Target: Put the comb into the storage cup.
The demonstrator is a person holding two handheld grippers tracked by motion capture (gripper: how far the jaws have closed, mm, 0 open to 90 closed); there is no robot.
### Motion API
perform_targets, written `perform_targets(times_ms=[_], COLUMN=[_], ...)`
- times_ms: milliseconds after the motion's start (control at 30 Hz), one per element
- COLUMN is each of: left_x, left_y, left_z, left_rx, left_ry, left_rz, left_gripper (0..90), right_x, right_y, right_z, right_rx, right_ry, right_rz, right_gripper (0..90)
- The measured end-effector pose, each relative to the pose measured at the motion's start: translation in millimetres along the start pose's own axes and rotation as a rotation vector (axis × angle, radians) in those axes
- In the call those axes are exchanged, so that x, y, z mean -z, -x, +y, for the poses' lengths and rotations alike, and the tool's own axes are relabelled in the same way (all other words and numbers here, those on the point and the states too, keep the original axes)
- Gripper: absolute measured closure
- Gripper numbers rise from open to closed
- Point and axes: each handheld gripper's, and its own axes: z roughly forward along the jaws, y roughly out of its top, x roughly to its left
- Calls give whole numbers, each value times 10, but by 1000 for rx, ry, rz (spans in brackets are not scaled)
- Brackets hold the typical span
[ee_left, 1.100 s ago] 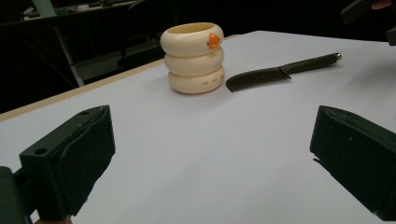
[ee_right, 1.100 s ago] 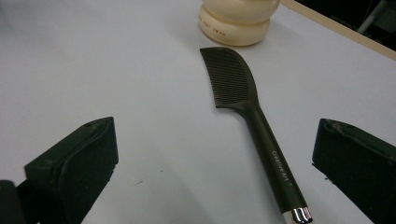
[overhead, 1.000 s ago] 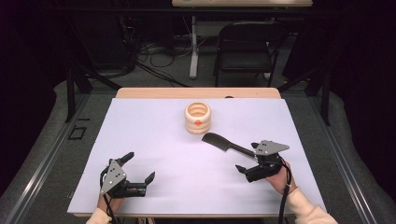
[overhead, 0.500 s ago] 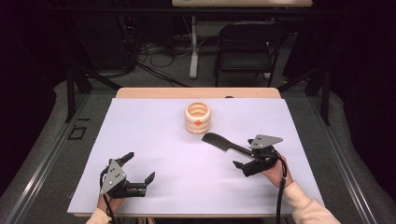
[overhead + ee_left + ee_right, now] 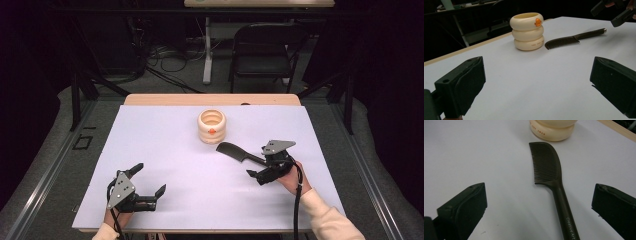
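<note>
A black comb lies flat on the white sheet, teeth end near a cream ribbed cup with an orange mark. My right gripper hovers open over the comb's handle end. In the right gripper view the comb's handle runs up between the two spread jaws of my right gripper, with the cup beyond. My left gripper rests open near the front left with nothing in it. From the left gripper view, my left gripper faces the cup and the comb.
The white sheet covers most of a wooden table, whose bare strip shows at the far edge. A black folding chair and cables stand on the floor behind it. The right gripper is seen in the left gripper view's top right.
My right gripper has moved left and a little forward, coming over the comb's handle. The left gripper, the comb and the cup have stayed put.
</note>
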Motion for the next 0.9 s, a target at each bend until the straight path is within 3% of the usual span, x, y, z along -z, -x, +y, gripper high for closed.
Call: perform_targets(times_ms=[900], left_x=[3], left_y=[2], left_z=[1], left_rx=[7], left_ry=[0], left_rz=[2], left_gripper=[2], right_x=[-210], right_y=[169], right_z=[175], right_rx=[19], right_ry=[-131], right_rz=[9], right_gripper=[0])
